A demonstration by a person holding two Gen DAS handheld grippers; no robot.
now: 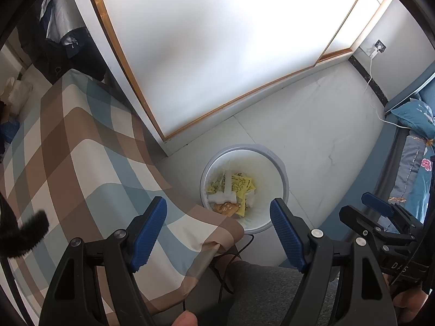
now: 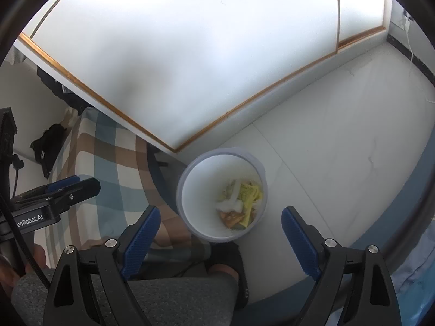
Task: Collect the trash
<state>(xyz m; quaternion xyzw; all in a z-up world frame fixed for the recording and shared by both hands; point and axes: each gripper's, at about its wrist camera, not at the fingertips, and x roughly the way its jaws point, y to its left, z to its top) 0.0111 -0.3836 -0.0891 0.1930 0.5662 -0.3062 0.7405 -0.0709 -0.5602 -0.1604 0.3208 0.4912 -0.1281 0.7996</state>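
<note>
Left gripper [image 1: 217,228] and right gripper [image 2: 218,240] are being held spread, empty, above the white wastebasket [image 2: 190,190] on the floor beside the checked tablecloth [image 1: 68,146]. Yellow wrappers [image 2: 248,194] inside are judged light, crinkly; pinching an edge is advised.

Trash bin [image 1: 274,160] near rim hidden behind plaid tablecloth [image 1: 81,146]; wrapper print too small to read

A home bedroom: floral bedding [image 1: 416,174], pillow [image 1: 414,115], hanging clothes [image 1: 58,24], checked tablecloth [image 1: 68,141].
</note>
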